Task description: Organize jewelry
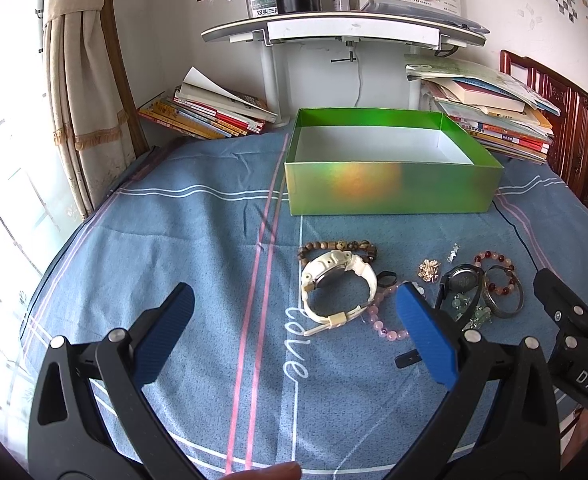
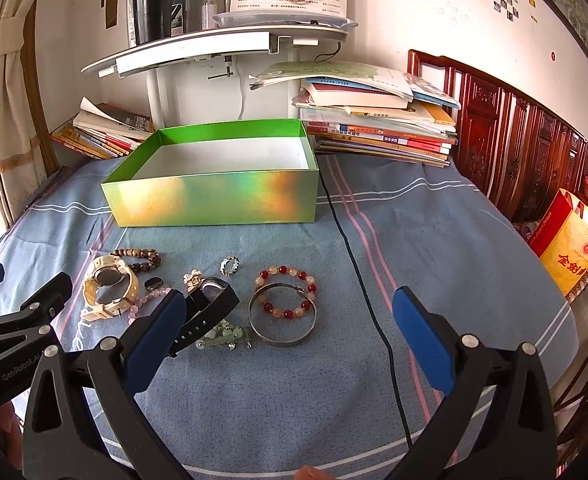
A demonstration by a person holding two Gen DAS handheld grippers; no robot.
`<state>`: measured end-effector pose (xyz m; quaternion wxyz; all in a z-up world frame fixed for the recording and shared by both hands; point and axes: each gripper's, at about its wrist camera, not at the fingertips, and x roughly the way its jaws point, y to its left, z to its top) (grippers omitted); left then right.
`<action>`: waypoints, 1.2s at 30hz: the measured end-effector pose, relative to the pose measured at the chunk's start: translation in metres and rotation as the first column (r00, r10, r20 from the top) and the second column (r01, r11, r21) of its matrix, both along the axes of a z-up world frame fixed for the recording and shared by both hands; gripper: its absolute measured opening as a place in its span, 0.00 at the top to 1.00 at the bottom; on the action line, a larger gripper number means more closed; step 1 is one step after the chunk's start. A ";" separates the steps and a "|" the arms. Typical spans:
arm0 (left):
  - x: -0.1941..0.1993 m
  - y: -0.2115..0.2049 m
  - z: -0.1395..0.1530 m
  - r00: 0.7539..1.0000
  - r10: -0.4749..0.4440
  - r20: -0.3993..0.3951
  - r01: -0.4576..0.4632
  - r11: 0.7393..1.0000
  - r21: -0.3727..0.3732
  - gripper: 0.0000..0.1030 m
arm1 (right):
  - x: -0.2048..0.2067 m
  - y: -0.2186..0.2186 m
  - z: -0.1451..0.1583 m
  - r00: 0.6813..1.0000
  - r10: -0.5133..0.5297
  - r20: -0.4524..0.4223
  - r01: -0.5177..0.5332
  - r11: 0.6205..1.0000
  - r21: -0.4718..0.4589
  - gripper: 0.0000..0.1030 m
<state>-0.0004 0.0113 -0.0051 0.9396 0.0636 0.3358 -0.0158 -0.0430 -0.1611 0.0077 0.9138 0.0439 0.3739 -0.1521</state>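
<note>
An open green box (image 1: pixel 389 190) (image 2: pixel 214 200) with a white inside stands on the blue cloth. In front of it lies a cluster of jewelry: a white watch (image 1: pixel 335 286) (image 2: pixel 108 286), a brown bead bracelet (image 1: pixel 335 247) (image 2: pixel 140 258), a pink bead bracelet (image 1: pixel 385 326), a black watch (image 1: pixel 459 280) (image 2: pixel 210 300), a silver bangle (image 2: pixel 282 314) and a red bead bracelet (image 2: pixel 288 290) (image 1: pixel 497 272). My left gripper (image 1: pixel 294 300) hovers open before the white watch. My right gripper (image 2: pixel 288 308) hangs open above the bangle, holding nothing.
Stacks of books (image 1: pixel 210 114) (image 2: pixel 377 120) lie behind the box at both sides of a white stand (image 2: pixel 214 46). A black cable (image 2: pixel 357 280) runs across the cloth. Dark wooden furniture (image 2: pixel 513 148) and a yellow bag (image 2: pixel 569 240) stand at the right.
</note>
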 end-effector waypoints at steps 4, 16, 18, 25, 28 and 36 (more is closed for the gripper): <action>0.000 0.001 -0.001 1.000 0.001 -0.002 -0.001 1.000 -0.001 0.03 | 0.000 0.000 -0.001 1.000 0.001 -0.003 -0.001 1.000 0.004 0.02; 0.000 0.002 -0.004 1.000 0.003 -0.005 -0.003 1.000 0.001 0.03 | 0.001 0.000 -0.001 1.000 0.001 -0.004 -0.001 1.000 0.006 0.02; 0.000 0.002 -0.003 1.000 0.002 -0.004 -0.002 1.000 0.000 0.03 | 0.001 0.000 -0.001 1.000 0.001 -0.004 -0.001 1.000 0.006 0.02; 0.000 0.001 -0.003 1.000 0.003 -0.005 -0.003 1.000 0.002 0.03 | 0.001 0.001 -0.001 1.000 0.002 -0.005 -0.002 1.000 0.006 0.02; 0.000 0.001 -0.003 1.000 0.002 -0.006 -0.002 1.000 0.002 0.03 | 0.001 0.001 -0.001 1.000 0.002 -0.005 -0.002 1.000 0.007 0.02; 0.000 0.001 -0.003 1.000 0.003 -0.007 -0.003 1.000 0.003 0.03 | 0.001 0.002 -0.001 1.000 0.004 -0.007 -0.004 1.000 0.007 0.02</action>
